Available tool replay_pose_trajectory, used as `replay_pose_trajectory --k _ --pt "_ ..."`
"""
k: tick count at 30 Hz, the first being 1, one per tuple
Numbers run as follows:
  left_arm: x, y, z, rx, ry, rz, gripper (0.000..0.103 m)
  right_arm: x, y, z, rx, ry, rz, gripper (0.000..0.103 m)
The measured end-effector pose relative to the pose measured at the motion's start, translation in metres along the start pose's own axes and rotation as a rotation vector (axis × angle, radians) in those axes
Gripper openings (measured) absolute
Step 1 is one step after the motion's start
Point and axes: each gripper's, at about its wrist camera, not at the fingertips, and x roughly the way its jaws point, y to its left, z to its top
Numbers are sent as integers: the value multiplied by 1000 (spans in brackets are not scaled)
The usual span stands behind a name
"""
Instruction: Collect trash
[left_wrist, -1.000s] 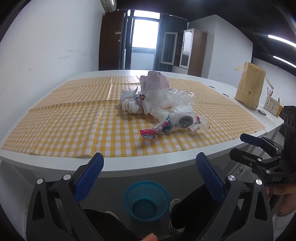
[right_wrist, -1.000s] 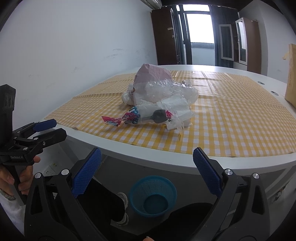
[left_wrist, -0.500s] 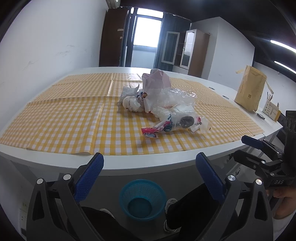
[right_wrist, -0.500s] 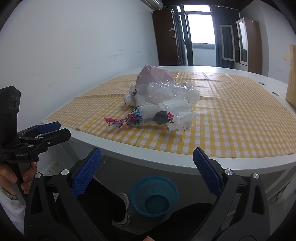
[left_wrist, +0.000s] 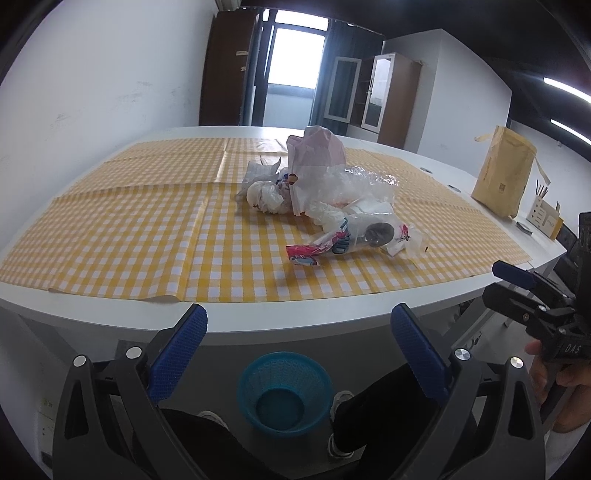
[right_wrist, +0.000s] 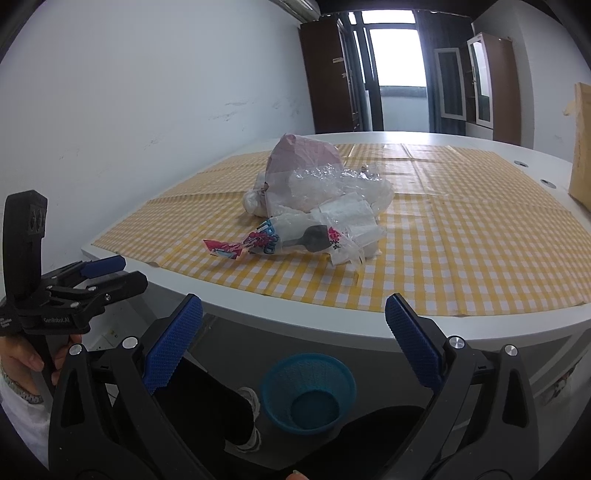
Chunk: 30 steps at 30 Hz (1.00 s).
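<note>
Both grippers, left (left_wrist: 297, 341) and right (right_wrist: 293, 334), are spread wide and hold nothing, hovering before the table (left_wrist: 258, 325) edge. Trash (left_wrist: 325, 206) lies heaped on the checked cloth (left_wrist: 129, 229), well ahead of both. Below sits a blue basket (left_wrist: 282, 393).

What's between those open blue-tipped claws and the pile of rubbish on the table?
Only bare yellow checked tablecloth and the white table edge separate the left gripper from the trash pile; the left wrist view shows it.
</note>
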Motion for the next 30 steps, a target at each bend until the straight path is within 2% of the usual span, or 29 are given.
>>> replay_pose_trajectory --k 9,21,30 --pt "23 6 11 8 11 -9 97 21 -7 16 9 15 18 94" --pt "58 11 36 37 16 -47 97 52 -43 65 24 15 1 94" --pt "81 12 51 50 22 -79 97 91 -73 94 39 60 -20 86"
